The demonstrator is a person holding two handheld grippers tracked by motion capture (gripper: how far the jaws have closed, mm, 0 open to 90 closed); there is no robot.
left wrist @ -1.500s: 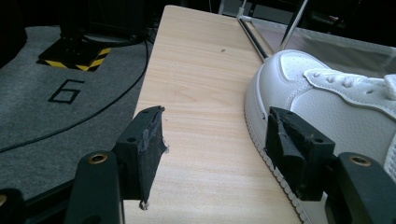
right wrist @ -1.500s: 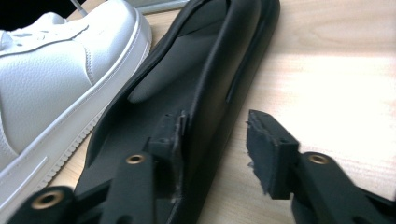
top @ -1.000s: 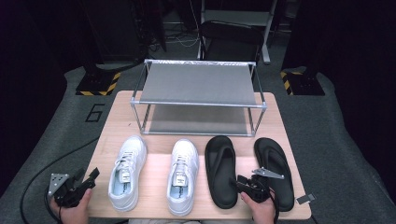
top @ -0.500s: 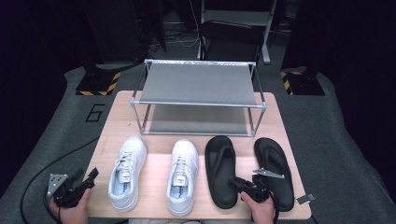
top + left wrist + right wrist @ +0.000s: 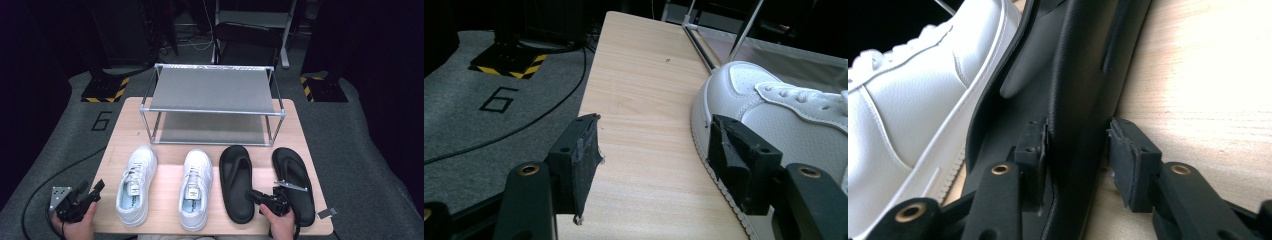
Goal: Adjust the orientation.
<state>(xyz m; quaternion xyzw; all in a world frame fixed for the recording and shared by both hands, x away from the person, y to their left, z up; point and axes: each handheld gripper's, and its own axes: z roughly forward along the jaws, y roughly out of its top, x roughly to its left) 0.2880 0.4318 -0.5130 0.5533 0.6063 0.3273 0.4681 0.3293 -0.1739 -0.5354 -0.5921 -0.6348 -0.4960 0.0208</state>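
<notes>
- High view: pale wooden table, metal two-shelf rack at its far half, four shoes in a row along the near half.
- From left to right: left white sneaker, right white sneaker, left black sandal, right black sandal, all with toes towards the rack, none touching.
- Right gripper low at the near end of the table, in the gap between the two sandals, pointed at the heel part of the left black sandal; grey plate over the right black sandal.
- Right gripper view: jaws astride the raised side edge of the left black sandal, just been closing, the edge between them.
- Inner pad against the inside of that edge; outer pad just short of the outside, a sliver of table visible beside it. Not yet a firm pinch, about half spread.
- Sandal flat on the table here, right white sneaker just beyond it.
- Left gripper off the table's near left corner, held in a hand above the grey floor mat, well apart from the sandals.
- Left gripper view: jaws spread wide with only bare table between them, gripping nothing.
- One pad just beside the sole of the left white sneaker; whether touching, impossible to tell.
- Rack foot farther along the table edge, a painted 6 on the mat to the side.
</notes>
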